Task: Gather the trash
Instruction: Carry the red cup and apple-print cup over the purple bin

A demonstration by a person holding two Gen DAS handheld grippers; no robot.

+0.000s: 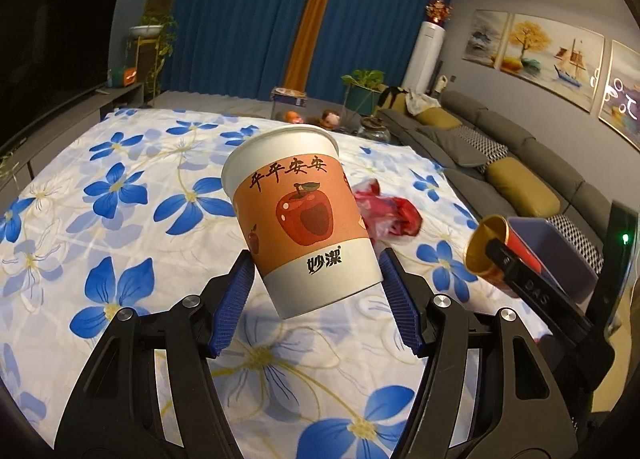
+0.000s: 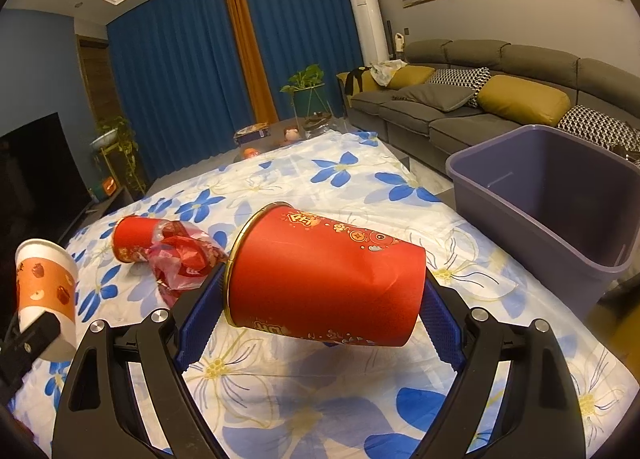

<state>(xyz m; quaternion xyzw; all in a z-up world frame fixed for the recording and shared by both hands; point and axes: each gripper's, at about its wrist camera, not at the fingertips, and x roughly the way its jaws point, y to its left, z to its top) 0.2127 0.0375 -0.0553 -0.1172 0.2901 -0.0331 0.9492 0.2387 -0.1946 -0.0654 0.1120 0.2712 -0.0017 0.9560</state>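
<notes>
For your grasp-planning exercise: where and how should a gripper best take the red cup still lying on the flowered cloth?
Grip the red cup across its side wall near the rim end, coming from above. It lies on its side, so both flanks are exposed, and the crumpled red bag crowds its other end.

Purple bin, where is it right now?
In the right wrist view the purple bin stands at the right edge of the flowered table, in front of the grey sofa, beyond the held red cup.
</notes>
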